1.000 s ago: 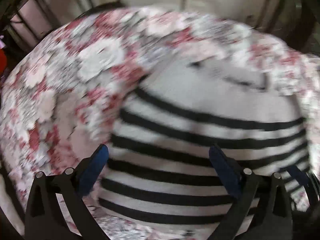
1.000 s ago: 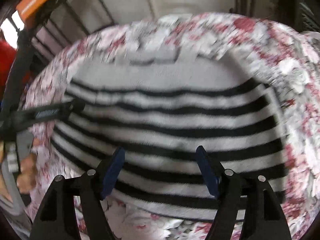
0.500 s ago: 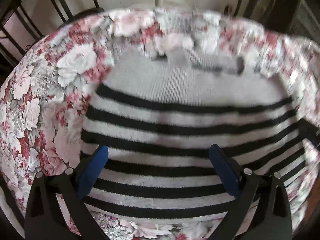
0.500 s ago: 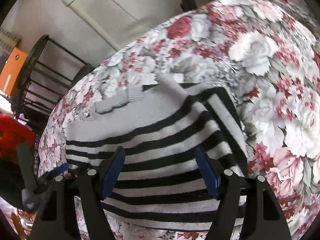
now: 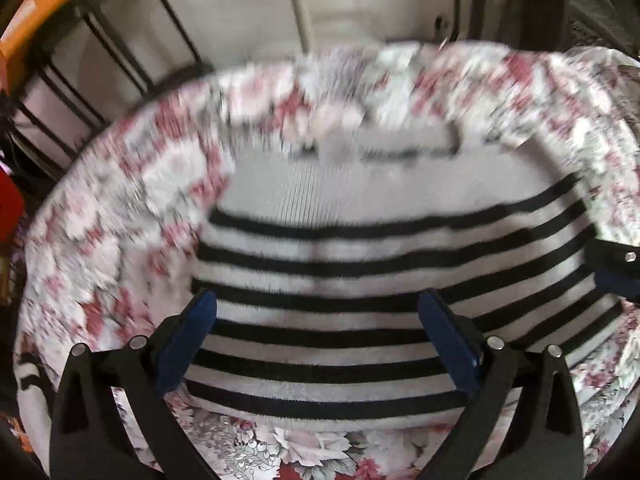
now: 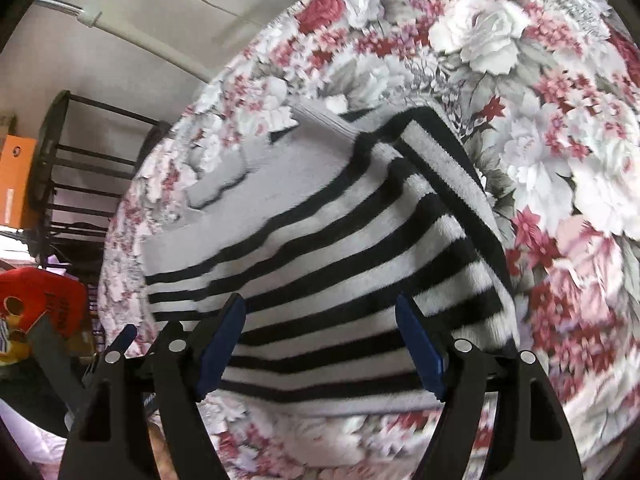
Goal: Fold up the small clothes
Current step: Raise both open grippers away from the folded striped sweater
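On floral cloth (image 5: 120, 216): fuzzy striped knit garment (image 5: 360, 248), folded rectangle; both grippers' fingers apart.

The left gripper (image 5: 318, 336) shows two matte black plastic finger arms, angular with triangular cut-outs, each faced on its inner side with a dark blue pad (image 5: 187, 342). Round silver screw heads sit in pairs on top of each arm. The right gripper (image 6: 320, 340) is built alike: black skeletal arms, blue pads (image 6: 420, 346), and silver screws. Its blue-padded tip also appears at the right edge of the left wrist view.
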The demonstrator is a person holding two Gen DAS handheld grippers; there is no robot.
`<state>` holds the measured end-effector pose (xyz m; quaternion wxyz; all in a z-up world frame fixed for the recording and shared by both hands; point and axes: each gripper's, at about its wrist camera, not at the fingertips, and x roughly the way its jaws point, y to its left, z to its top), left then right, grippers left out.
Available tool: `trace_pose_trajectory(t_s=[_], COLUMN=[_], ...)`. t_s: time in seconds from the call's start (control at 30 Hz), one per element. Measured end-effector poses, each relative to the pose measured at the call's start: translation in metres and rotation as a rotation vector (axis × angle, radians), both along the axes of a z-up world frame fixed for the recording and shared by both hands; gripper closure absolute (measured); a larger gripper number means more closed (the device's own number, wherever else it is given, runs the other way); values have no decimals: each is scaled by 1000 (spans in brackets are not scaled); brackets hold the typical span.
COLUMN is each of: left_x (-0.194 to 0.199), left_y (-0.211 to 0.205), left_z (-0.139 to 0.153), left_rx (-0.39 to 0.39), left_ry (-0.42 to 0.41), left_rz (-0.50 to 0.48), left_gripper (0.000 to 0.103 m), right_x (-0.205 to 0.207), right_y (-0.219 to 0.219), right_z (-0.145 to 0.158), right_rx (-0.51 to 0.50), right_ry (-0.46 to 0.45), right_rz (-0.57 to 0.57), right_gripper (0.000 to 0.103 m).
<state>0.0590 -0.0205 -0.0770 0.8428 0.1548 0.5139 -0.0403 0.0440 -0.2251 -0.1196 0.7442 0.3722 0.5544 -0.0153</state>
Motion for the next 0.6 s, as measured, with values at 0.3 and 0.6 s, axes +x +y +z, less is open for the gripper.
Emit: trace_pose_trajectory(t_s=[0.3,0.6], left_x=[-37,-123], left_y=[-5,9], left_z=[103,150], left_rx=[-77,-149], left_ry=[-242,-340], left_rz=[-51,-6], left_gripper=[5,5], right_x=[-48,-127], right_y=[1,11], right_z=[80,112], right_rx=[-50,-141], right_ry=[-130,-204], right_rz=[-28,-29], right_gripper=[18,15])
